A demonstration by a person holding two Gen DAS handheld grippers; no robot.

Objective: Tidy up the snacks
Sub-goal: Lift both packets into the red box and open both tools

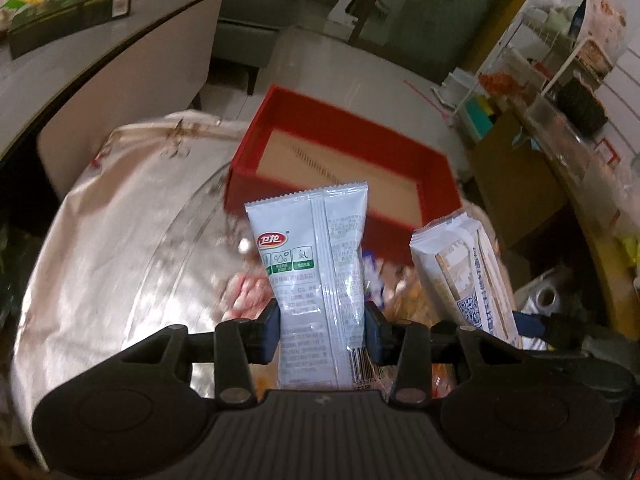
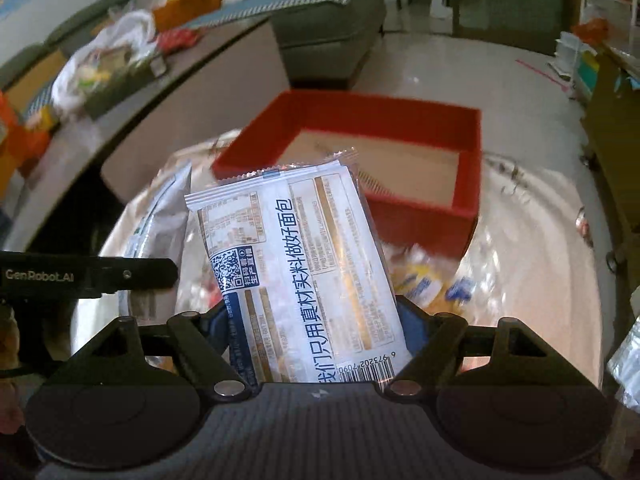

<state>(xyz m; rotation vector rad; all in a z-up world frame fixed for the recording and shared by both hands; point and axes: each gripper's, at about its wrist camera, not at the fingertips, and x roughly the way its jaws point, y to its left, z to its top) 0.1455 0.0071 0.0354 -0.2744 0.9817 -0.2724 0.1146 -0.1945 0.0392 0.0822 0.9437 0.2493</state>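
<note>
My left gripper (image 1: pixel 322 320) is shut on a grey-white snack packet (image 1: pixel 316 248) with a red logo and holds it upright above the table. My right gripper (image 2: pixel 314 318) is shut on a wide white bread packet (image 2: pixel 296 248) with blue print, its pads pressing both side edges. The bread packet (image 1: pixel 468 276) also shows at the right of the left wrist view. In the right wrist view the grey-white packet (image 2: pixel 164 208) stands at the left. Just beyond both packets an open red box (image 1: pixel 436 176) (image 2: pixel 468 168) with a tan floor sits with nothing in it.
Below the grippers lie several blurred loose snacks (image 2: pixel 432 284) on a round table with a glossy cover (image 1: pixel 120 240). A low grey table (image 2: pixel 132 108) with bags and a green box stands at the left. A sofa (image 2: pixel 328 32) is behind, and a cluttered white rack (image 1: pixel 560 60) at the right.
</note>
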